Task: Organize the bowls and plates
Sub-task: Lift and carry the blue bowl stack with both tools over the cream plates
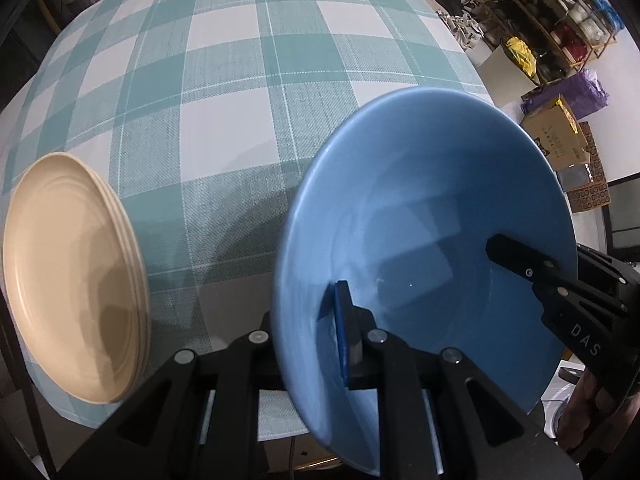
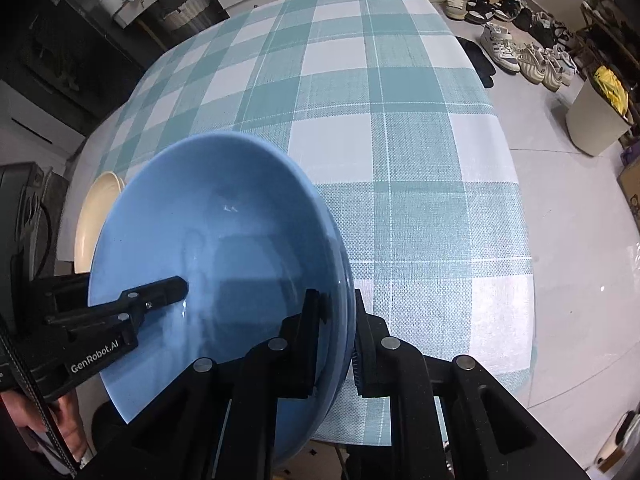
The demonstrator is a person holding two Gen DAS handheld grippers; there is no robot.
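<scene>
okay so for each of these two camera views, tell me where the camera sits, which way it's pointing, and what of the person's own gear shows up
Left wrist: sits on the left gripper, looking forward over the checked tablecloth; its fingers clamp the blue bowl rim, and the right gripper reaches in from the right.
Right wrist: sits on the right gripper, facing across the table toward the shoes on the floor; the left gripper and a hand show at left.
Shared: both grippers, the bowl, the cream plates, the tablecloth.

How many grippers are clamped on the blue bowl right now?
2. The left gripper pinches the blue bowl at its left rim, one finger inside and one outside. The right gripper pinches the opposite, right rim the same way.
</scene>
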